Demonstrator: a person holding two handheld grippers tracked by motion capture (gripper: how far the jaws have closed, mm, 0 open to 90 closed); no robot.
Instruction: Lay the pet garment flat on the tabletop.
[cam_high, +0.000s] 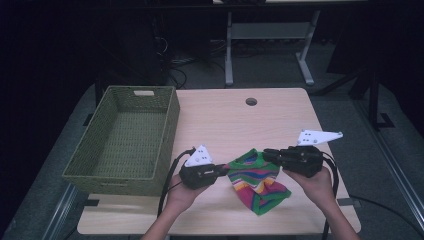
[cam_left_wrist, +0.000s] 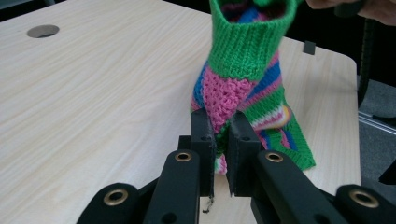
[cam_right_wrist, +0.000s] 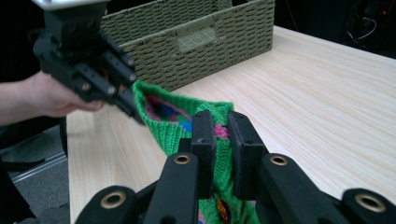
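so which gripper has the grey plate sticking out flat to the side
The right gripper: its plate juts out flat to the right. The left gripper's plate stands up over its body.

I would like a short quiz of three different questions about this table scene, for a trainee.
1. True or false: the left gripper is shut on the striped knitted sock.
2. Which part of the sock do the fingers of the right gripper pinch? A) the green cuff B) the toe C) nothing
3. Fill in: the woven basket stands on the table at the ___ of the sock in the high view.

Key:
1. True; the sock's edge is pinched between its fingers.
2. A
3. left
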